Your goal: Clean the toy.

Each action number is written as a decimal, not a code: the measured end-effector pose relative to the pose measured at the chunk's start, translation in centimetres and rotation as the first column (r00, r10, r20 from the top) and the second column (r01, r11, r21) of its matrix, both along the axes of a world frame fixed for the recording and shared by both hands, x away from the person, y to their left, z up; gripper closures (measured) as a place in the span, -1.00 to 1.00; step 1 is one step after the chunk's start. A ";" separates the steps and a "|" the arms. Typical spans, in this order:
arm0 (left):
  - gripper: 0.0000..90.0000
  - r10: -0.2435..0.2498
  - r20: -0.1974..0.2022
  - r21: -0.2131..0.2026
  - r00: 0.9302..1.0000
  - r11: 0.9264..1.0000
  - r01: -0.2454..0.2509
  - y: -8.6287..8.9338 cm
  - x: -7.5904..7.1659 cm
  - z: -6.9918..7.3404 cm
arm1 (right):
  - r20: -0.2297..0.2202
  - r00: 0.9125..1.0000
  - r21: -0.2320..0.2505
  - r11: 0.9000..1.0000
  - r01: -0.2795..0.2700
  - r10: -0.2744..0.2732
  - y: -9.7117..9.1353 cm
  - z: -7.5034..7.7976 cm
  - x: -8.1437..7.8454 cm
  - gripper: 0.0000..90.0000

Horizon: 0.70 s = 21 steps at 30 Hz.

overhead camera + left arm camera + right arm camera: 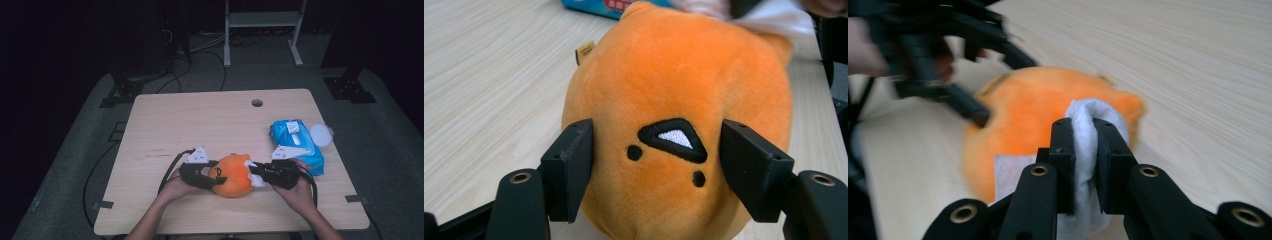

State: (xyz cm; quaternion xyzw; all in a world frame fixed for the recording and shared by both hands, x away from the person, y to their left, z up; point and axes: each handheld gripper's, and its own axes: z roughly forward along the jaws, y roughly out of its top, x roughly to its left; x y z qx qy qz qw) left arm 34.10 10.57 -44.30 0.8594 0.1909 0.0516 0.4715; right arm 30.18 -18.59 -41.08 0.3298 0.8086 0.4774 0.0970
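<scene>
Orange plush toy (pixel 233 175) lies on the near middle of the wooden table (pixel 200 120), between the two hands. Left gripper (pixel 207 176) has its jaws set on either side of the toy's embroidered face; in the left gripper view the pads touch the plush flanks and look to press in a little, so it reads as clamped on the toy. Right gripper (pixel 1084 150) has its jaws drawn together on a folded white wipe (pixel 1087 131), which is held against the toy's far side.

Step in hand, as judged: wiping the toy clean while the other hand steadies it. The next move likely calls for dragging the wipe across the fur with light pressure while the left grip holds firm, as the soft body could roll or squash.

Materials: the toy is rounded, short-piled, yielding; black stitched eyes and mouth, small tan label at the top. The wipe is thin, fibrous, limp. A blue soft pack of wipes (pixel 297 145) lies to the right, its round white lid (pixel 320 135) swung open.
</scene>
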 end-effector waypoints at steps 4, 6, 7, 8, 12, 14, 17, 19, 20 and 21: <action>-0.28 0.017 -0.026 -0.017 1.000 1.000 -0.018 0.4 0.4 -0.2 | 0.002 0.995 0.022 0.995 -0.099 0.099 1.2 0.5 -1.2 0.76; -0.28 0.017 -0.027 -0.019 1.000 1.000 -0.017 0.4 0.4 -0.2 | 0.014 0.992 -0.023 0.992 -0.127 0.127 2.1 0.3 -1.6 0.76; -0.28 0.019 -0.025 -0.020 0.999 1.000 -0.020 0.4 0.3 -0.2 | 0.014 0.992 -0.023 0.992 -0.127 0.127 2.1 0.3 -1.6 0.76; -0.28 0.021 -0.025 -0.021 0.999 1.000 -0.021 0.4 0.3 -0.2 | 0.026 0.994 -0.024 0.994 -0.109 0.109 1.8 0.3 -1.4 0.76; -0.28 0.004 -0.010 -0.025 1.000 1.000 -0.004 0.2 0.1 -0.2 | 0.031 0.999 -0.032 0.999 -0.020 0.021 0.6 0.2 -0.3 0.76; -0.28 -0.002 0.001 -0.018 1.000 1.000 0.002 -0.1 0.0 -0.2 | 0.030 1.000 -0.039 0.999 -0.004 0.005 0.5 0.1 -0.2 0.76; -0.29 -0.018 0.020 0.000 1.000 1.000 0.018 -0.5 -0.4 0.1 | 0.030 0.999 -0.052 0.998 0.036 -0.034 0.2 -0.1 0.4 0.76; -0.29 -0.024 0.034 0.007 0.999 1.000 0.023 -0.8 -0.7 0.1 | 0.034 0.998 -0.064 0.997 0.050 -0.047 0.2 -0.2 0.6 0.76; -0.29 -0.029 0.047 0.020 0.998 0.999 0.028 -1.0 -0.8 0.2 | 0.032 0.998 -0.064 0.996 0.060 -0.058 0.2 -0.2 0.7 0.76; -0.29 -0.039 0.064 0.031 0.997 0.999 0.038 -1.1 -1.0 0.2 | 0.032 0.997 -0.063 0.996 0.068 -0.066 0.2 -0.3 1.0 0.76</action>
